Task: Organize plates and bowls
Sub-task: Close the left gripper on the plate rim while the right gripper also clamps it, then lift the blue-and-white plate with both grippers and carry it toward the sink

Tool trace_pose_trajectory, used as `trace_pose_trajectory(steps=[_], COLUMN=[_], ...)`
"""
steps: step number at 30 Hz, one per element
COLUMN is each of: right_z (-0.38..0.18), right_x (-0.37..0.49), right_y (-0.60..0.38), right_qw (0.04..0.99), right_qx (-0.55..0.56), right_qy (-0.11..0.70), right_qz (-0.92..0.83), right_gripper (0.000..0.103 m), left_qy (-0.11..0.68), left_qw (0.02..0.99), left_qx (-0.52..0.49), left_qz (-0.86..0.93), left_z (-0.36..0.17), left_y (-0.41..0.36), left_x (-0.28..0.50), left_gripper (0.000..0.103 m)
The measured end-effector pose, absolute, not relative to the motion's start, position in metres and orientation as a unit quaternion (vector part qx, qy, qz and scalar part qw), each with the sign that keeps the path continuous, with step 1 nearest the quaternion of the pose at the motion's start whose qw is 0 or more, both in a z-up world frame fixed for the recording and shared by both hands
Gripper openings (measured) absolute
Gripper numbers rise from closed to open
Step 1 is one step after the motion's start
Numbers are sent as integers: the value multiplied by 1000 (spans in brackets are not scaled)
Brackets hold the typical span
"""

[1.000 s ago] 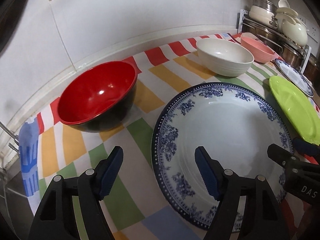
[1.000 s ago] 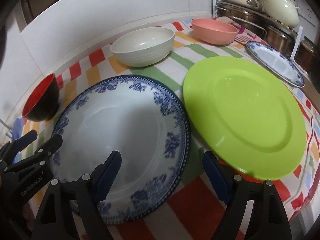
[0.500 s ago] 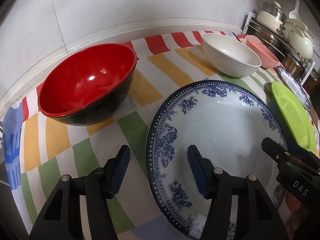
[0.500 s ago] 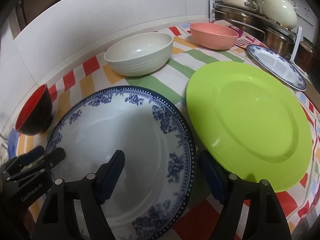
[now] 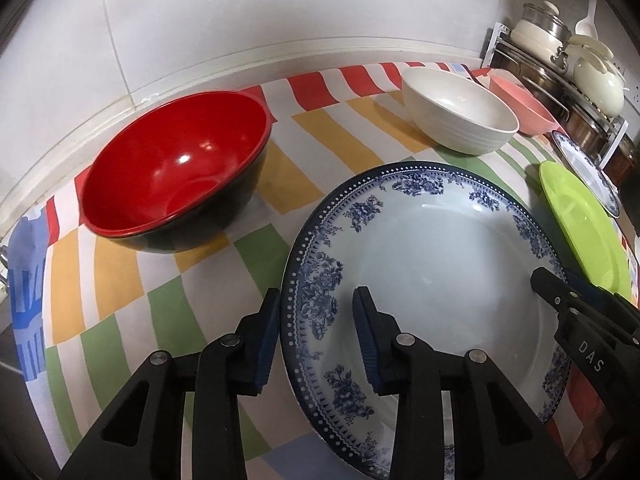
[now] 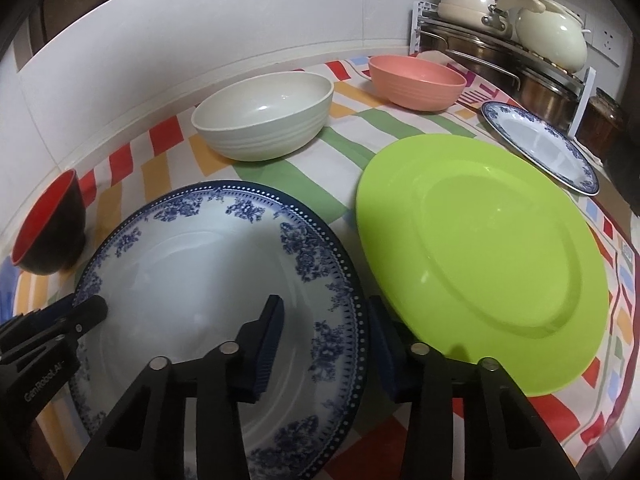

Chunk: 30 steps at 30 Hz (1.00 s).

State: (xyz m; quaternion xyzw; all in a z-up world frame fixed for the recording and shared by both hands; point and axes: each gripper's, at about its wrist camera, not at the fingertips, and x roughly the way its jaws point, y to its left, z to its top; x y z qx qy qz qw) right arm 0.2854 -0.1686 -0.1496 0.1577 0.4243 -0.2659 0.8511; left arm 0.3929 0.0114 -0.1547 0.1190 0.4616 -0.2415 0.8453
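A large blue-and-white floral plate (image 5: 432, 264) (image 6: 192, 272) lies on the striped cloth. My left gripper (image 5: 316, 332) is open and straddles the plate's left rim. My right gripper (image 6: 326, 340) is open and straddles its right rim, next to a lime green plate (image 6: 480, 248) (image 5: 580, 220). A red-and-black bowl (image 5: 176, 172) (image 6: 48, 236) sits to the left. A cream bowl (image 5: 456, 120) (image 6: 264, 116) and a pink bowl (image 6: 416, 80) (image 5: 524, 108) stand behind. A small blue-and-white plate (image 6: 540, 144) (image 5: 588, 168) lies at the far right.
A metal rack with pots and cream lidded cookware (image 6: 520, 40) (image 5: 568, 80) stands at the back right. A white tiled wall (image 5: 240, 20) runs along the back of the counter. The counter's left edge (image 5: 20, 300) drops off beyond the cloth.
Both grippers have moved in onto the large plate and narrowed, each now straddling one side of its rim. The plate has not visibly moved.
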Motion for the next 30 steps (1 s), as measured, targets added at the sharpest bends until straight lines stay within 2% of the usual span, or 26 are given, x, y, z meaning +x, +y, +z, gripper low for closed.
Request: trace_pose_trajectory(steps=[2, 30], right_z=[-149, -108], right_x=[285, 266], right_y=[-168, -111], right_qw=[851, 886], right_qx=[155, 102], right_qy=[426, 418], right_qz=[-264, -174], right_gripper=[39, 38], left_qy=[461, 434], left_qw=[846, 885], left_qx=[120, 75], left_qz=[-239, -151], left_z=[-154, -106], left_y=[15, 95], left_x=[391, 324], left_gripper=[36, 36])
